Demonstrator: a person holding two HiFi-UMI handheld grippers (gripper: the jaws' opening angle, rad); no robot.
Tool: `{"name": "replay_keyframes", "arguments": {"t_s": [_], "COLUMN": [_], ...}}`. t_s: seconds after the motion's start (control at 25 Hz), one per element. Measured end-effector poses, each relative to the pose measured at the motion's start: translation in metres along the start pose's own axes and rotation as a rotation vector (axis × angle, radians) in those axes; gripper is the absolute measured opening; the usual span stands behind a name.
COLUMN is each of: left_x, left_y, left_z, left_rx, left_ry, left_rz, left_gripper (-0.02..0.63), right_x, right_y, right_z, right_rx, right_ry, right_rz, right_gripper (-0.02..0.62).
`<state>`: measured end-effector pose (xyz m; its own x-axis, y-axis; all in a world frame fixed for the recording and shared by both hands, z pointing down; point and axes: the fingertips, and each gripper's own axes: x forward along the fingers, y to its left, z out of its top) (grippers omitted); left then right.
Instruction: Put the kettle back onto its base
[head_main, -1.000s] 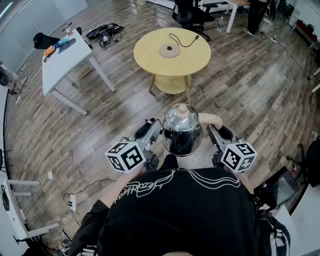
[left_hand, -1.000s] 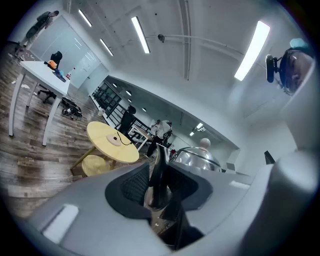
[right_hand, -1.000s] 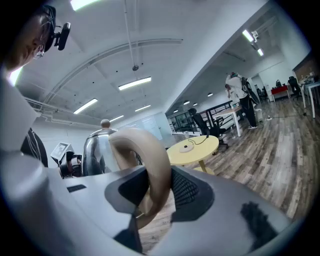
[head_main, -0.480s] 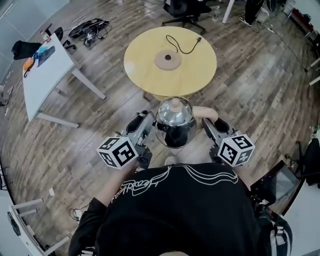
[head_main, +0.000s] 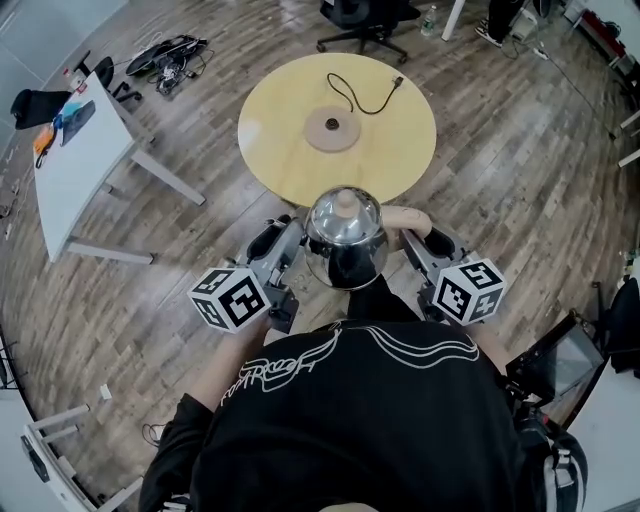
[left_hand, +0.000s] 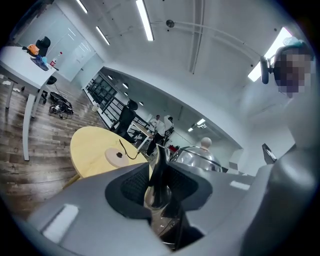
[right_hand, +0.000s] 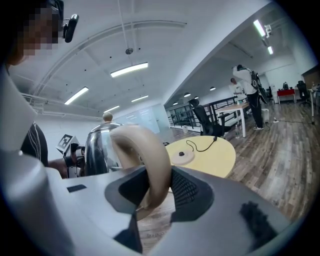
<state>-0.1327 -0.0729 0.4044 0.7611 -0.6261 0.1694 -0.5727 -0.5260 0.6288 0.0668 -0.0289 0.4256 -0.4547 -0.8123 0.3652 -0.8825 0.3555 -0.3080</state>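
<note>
The person wears a black short-sleeved T-shirt (head_main: 360, 430) that fills the head view's 6 o'clock, with a white line-drawn print (head_main: 400, 352) across its top. The grey plastic left tool (head_main: 283, 238) and right tool (head_main: 418, 240) each carry a white cube (head_main: 230, 297) with black square markers, at 7 and 5 o'clock. Black ribbed pads (left_hand: 131, 187) line the jaws.

**Bright, even light; heavy fisheye**

Lit from overhead by ceiling strip lights (left_hand: 145, 20), blown out white. Faint, soft shadows on the wooden floor (head_main: 120, 320). Mirror glare across the kettle (head_main: 345, 225) dome (room reflected in it). Strongly curved at the edges, vignetted dark in the corners, out of focus in the nearest foreground.
</note>
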Motion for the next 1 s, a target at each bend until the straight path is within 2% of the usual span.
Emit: {"name": "replay_keyframes", "arguments": {"t_s": [0.24, 0.6, 0.88, 1.0], "left_x": [0.044, 0.118, 0.182, 0.198], "left_y": [0.028, 0.080, 0.119, 0.135], "left_z": [0.011, 0.053, 0.075, 0.086], "left_rx": [-0.004, 0.012, 0.071, 0.108], "left_ry": [0.021, 0.028, 0.065, 0.077], "left_rz": [0.042, 0.094, 0.096, 0.103], "left_gripper": [0.109, 0.107, 0.106, 0.104], "right_x": [0.047, 0.134, 0.196, 0.217], "right_y": [-0.039, -0.093, -0.140, -0.148], "right_z": [0.014, 0.053, 0.075, 0.081], "right_rx": [-0.015, -0.046, -0.127, -0.168], "right_ry": [0.022, 0.069, 0.111, 0.138], "right_rz": [0.032, 0.094, 0.128, 0.148], "right_gripper": [0.132, 0.132, 0.132, 0.132]}}
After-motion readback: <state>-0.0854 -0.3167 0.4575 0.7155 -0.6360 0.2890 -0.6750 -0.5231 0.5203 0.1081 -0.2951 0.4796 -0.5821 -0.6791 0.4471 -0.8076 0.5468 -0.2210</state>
